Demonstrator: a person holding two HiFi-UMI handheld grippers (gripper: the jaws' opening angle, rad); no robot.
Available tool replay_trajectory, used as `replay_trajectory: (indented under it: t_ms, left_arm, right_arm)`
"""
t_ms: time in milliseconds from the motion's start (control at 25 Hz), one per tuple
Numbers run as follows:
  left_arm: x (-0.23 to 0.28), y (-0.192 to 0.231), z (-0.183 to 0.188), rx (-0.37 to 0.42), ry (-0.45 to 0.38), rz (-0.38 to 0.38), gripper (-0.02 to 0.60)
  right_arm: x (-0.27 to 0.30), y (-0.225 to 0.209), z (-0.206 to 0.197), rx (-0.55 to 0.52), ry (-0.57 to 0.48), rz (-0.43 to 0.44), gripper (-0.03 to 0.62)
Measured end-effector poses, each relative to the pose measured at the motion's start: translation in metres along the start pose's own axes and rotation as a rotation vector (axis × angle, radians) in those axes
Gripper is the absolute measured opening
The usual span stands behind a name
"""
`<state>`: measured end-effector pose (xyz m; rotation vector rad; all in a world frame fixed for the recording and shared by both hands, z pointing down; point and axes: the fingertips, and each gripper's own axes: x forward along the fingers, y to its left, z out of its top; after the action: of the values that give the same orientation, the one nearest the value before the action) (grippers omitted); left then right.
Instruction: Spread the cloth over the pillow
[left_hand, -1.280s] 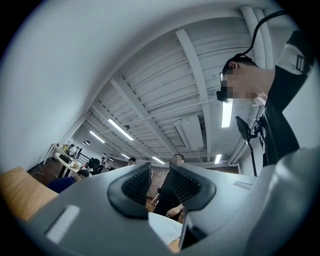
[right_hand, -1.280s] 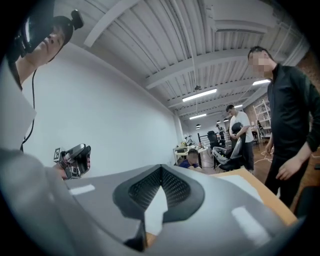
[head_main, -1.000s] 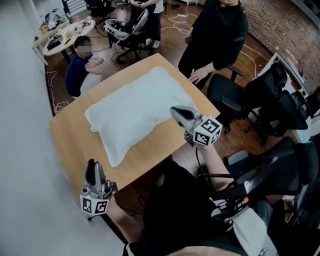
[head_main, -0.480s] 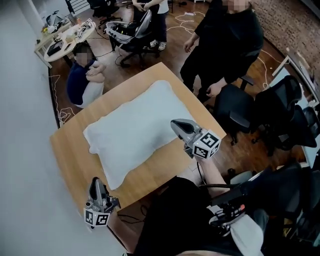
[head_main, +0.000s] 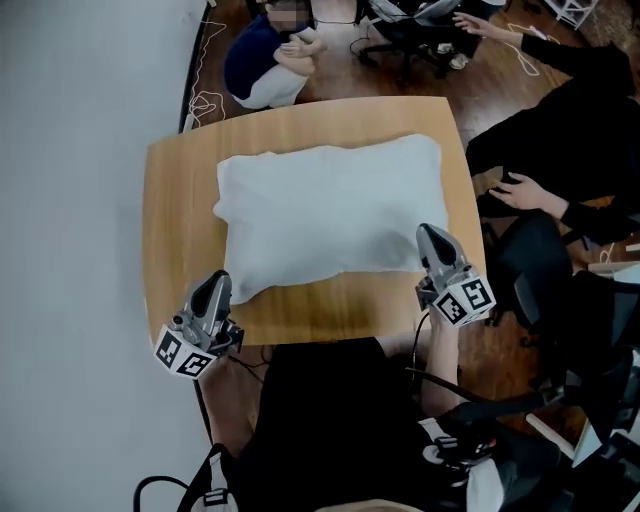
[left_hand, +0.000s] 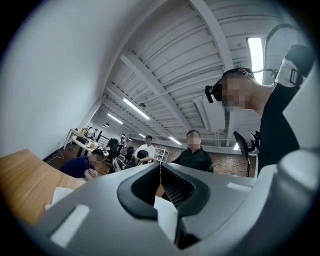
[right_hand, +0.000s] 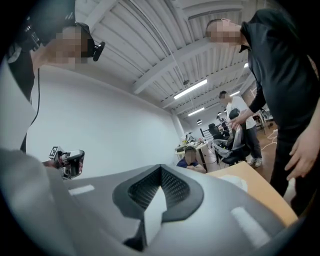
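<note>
- Judging from its puffed, rounded look, the pillow (head_main: 330, 215) is light and soft, so it will give under any press and may slide on the smooth table (head_main: 180, 200).
- You have it lying flat across the middle of the table, long side towards you, with bare wood all round it.
- You cannot tell a separate cloth from the pillow in these views. Everything there is one white surface, so either the cloth already lies on it or it is out of sight.
- Treat a cloth as limp and thin: it will sag, fold and drag, and it needs two holds kept well apart to stay open.
- Take it by the two near corners or along the near hem, pinching a single layer and not the pillow beneath.
- Your left gripper (head_main: 219, 282) sits at the near left edge of the table, tip just beside the pillow's near left corner. Its jaws are closed tip to tip, and no fabric shows caught between them.
- Your right gripper (head_main: 428, 233) is at the pillow's near right corner, jaws likewise pressed together, with nothing visibly pinched.
- You have no box, bag or other container on the table, so there are no contents to report.
</note>
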<state>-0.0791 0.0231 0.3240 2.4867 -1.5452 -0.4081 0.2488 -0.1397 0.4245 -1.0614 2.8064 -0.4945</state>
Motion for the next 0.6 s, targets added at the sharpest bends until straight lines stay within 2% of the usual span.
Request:
replay_trajectory:
  t_ms: [240, 600]
  left_arm:
    - [0.007, 0.014, 0.006, -0.011, -0.024, -0.019, 0.004]
    - [-0.001, 0.042, 0.023, -0.056, -0.101, -0.114, 0.003]
  right_arm:
    - [0.018, 0.016, -0.002, -0.009, 0.015, 0.021, 0.002]
    - [0.018, 0.067, 0.011, -0.082, 0.028, -0.031, 0.002]
